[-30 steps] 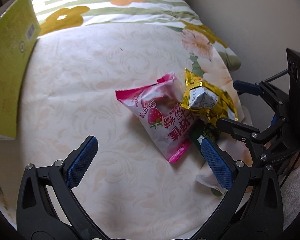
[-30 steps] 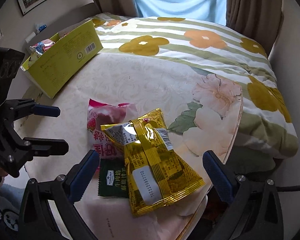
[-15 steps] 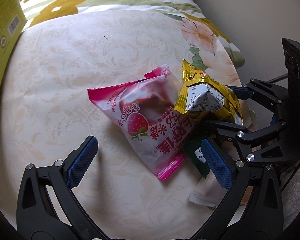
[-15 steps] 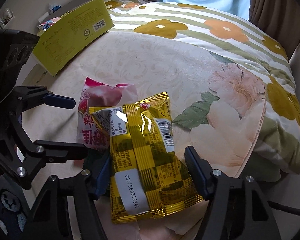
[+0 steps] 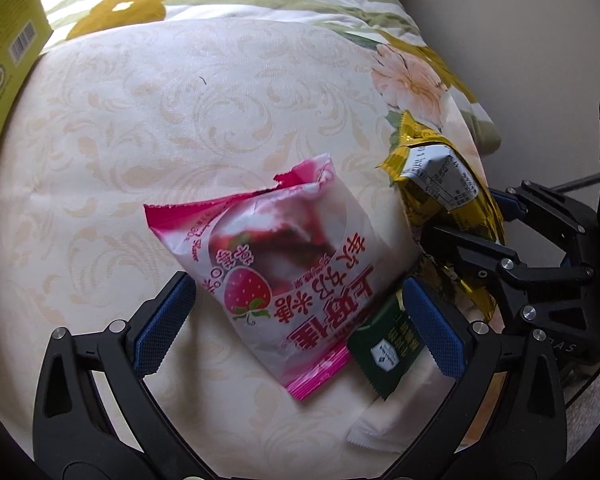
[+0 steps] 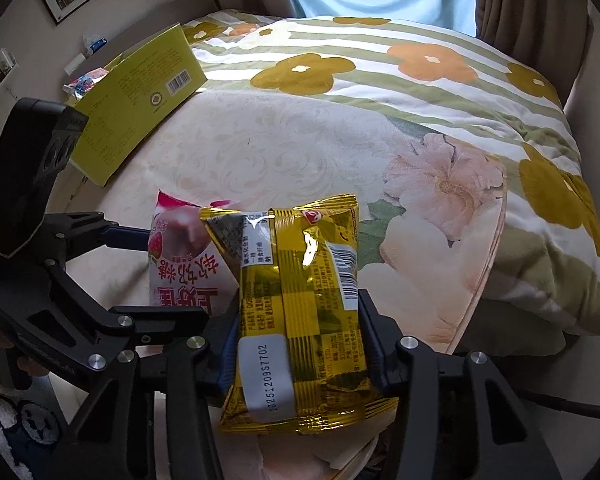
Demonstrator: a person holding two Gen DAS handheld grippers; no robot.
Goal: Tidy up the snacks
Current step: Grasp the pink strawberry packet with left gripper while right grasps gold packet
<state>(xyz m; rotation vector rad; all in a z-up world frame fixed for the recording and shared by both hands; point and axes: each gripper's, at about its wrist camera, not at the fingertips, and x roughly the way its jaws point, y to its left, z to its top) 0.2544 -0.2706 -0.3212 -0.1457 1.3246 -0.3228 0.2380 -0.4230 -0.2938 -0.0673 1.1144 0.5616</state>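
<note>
Tongs (image 6: 298,344) pinch gold packet (image 6: 300,300) — lifted.

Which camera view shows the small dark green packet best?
The left wrist view: the dark green packet lies in plain sight, partly under the pink strawberry packet, near the open left gripper. In the right wrist view it is hidden.

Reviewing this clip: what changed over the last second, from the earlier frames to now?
The right gripper closed in from wide open and now pinches the gold snack bag by its sides. The left gripper advanced, still open, so its fingers now flank the pink strawberry bag and the dark green packet. The pink bag, green packet and yellow-green box stayed on the cream bedding.
</note>
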